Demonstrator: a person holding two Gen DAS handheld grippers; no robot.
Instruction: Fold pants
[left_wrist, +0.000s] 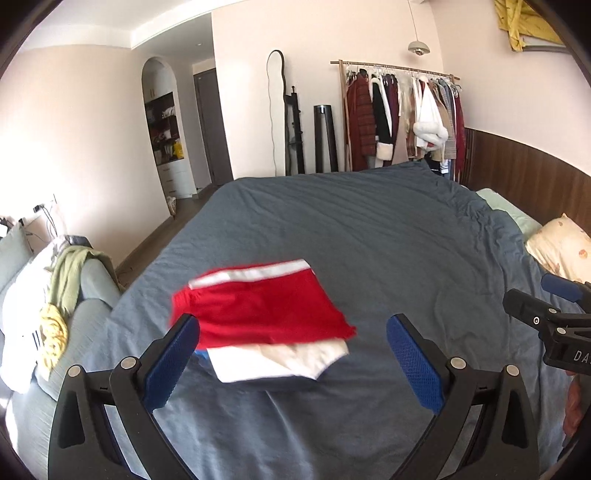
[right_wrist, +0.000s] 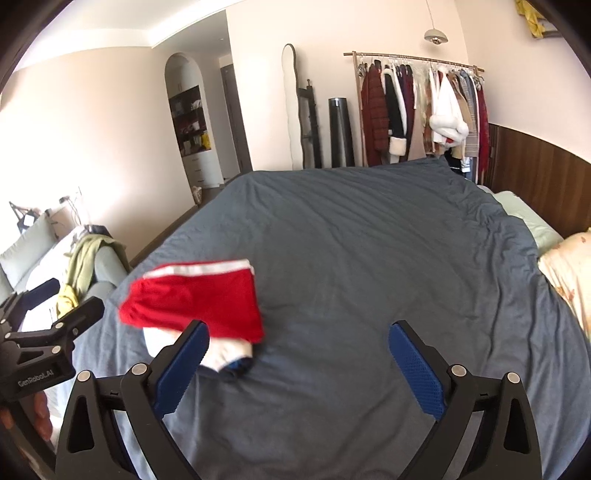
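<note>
Red pants with white bands and a bit of blue (left_wrist: 264, 319) lie folded into a compact stack on the grey-blue bed cover (left_wrist: 369, 240). They also show in the right wrist view (right_wrist: 195, 308). My left gripper (left_wrist: 293, 349) is open and empty, held above the bed just in front of the pants. My right gripper (right_wrist: 299, 352) is open and empty, to the right of the pants. Each gripper shows at the edge of the other's view, the right gripper (left_wrist: 546, 317) and the left gripper (right_wrist: 48, 332).
A sofa with a green garment (left_wrist: 70, 273) stands left of the bed. A patterned pillow (left_wrist: 561, 247) lies at the bed's right. A clothes rack (left_wrist: 402, 114), a mirror and a dark column stand by the far wall.
</note>
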